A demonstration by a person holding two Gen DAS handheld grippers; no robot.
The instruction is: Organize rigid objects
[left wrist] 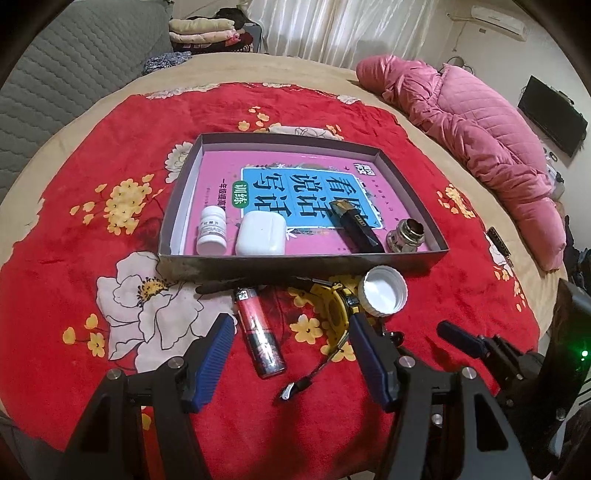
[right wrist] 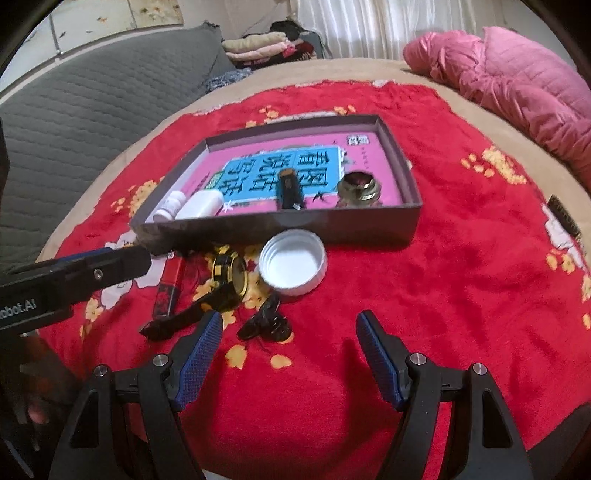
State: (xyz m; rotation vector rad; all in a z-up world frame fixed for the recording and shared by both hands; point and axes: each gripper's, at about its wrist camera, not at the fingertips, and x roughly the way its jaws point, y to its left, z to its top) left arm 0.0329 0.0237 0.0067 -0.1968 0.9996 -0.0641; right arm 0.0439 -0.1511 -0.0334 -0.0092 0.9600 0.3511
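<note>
A shallow grey box (left wrist: pixel 295 263) (right wrist: pixel 369 225) lies on the red flowered blanket. A pink book lines it, with a white pill bottle (left wrist: pixel 211 229) (right wrist: pixel 169 206), a white earbud case (left wrist: pixel 261 233) (right wrist: pixel 202 204), a black and gold lighter (left wrist: pixel 357 226) (right wrist: pixel 290 190) and a brass cap (left wrist: pixel 406 233) (right wrist: pixel 357 189) in it. In front of the box lie a red lighter (left wrist: pixel 258 332) (right wrist: pixel 168 288), a black and yellow watch (left wrist: pixel 338 306) (right wrist: pixel 225 277) and a white lid (left wrist: pixel 382 291) (right wrist: pixel 293 262). My left gripper (left wrist: pixel 291 330) is open around the red lighter. My right gripper (right wrist: pixel 290 332) is open, near the watch and lid.
A pink quilted jacket (left wrist: pixel 472 133) (right wrist: pixel 517 74) lies at the back right of the bed. A small black clip (right wrist: pixel 266 325) lies by the watch strap. A comb (right wrist: pixel 563 218) lies at the right edge. A grey sofa (left wrist: pixel 74 74) and folded clothes (left wrist: pixel 207 33) stand behind.
</note>
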